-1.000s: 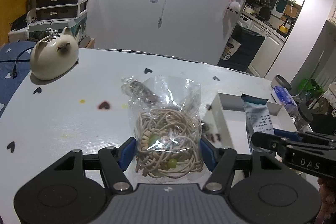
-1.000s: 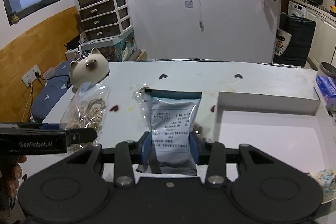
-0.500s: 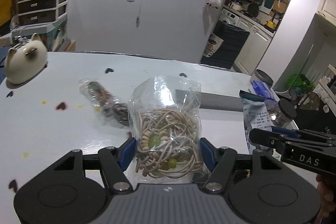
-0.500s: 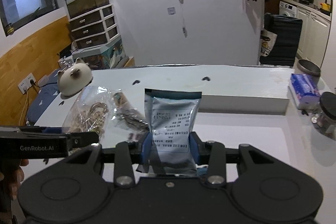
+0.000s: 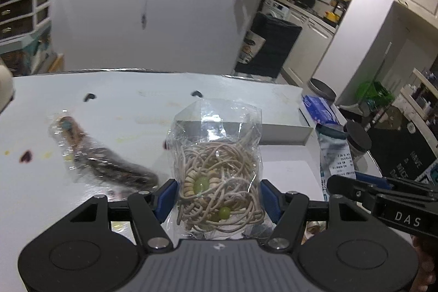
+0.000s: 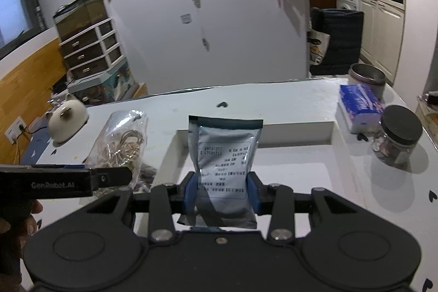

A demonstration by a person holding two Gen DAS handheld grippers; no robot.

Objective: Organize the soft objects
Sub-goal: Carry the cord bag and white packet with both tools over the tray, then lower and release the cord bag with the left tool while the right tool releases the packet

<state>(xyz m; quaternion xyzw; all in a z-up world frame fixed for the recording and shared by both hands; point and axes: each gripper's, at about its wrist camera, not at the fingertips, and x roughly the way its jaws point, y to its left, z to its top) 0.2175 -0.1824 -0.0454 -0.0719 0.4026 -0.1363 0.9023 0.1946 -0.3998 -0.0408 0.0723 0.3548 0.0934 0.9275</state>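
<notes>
Above the tray (image 6: 295, 127), the left gripper (image 5: 217, 197) clamps the cord bag (image 5: 219, 168) and the right gripper (image 6: 222, 192) the pouch (image 6: 225, 152); crowded together, they risk colliding on release.

Both tools are matte black plastic. The left gripper (image 5: 217, 194) has a ribbed grey housing, two round raised discs, silver pivot screws on angled linkage arms, and blue pads lining its jaws. The right gripper (image 6: 221, 189) matches it, with a small brass screw at centre. Their sides carry white lettering, "GenRobot.AI" and "DAS". Bare fingers (image 6: 16, 218) show at the left handle.
</notes>
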